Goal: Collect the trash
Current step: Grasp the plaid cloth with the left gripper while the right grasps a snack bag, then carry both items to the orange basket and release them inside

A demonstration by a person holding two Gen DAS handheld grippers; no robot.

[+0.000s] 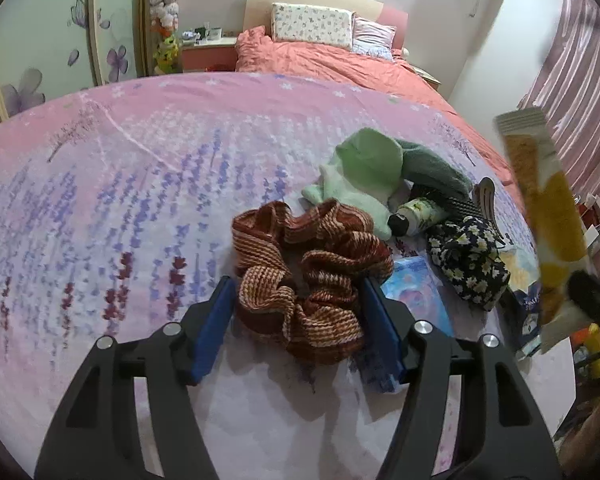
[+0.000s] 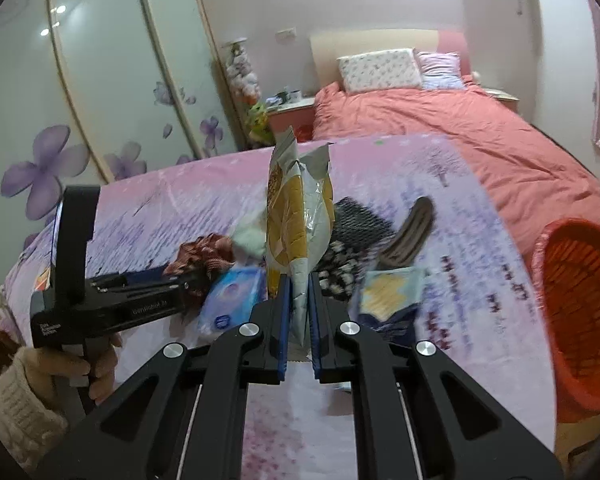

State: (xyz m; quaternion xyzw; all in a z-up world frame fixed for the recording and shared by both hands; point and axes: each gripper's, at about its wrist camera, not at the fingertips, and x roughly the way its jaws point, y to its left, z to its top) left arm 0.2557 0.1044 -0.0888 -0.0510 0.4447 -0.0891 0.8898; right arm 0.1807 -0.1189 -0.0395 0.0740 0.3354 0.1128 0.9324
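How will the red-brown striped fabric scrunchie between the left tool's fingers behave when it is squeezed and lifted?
The red-brown striped fabric scrunchie looks soft and bunched, so it will probably compress rather than resist the open left tool. Being thin cloth, it is likely light. Its loose folds may sag or slip if only an edge is caught.

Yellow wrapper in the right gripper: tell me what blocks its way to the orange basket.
Nothing visible. The right gripper holds the yellow wrapper above the bed clutter, and the orange basket sits open at the bed's right edge, with only bare sheet between.
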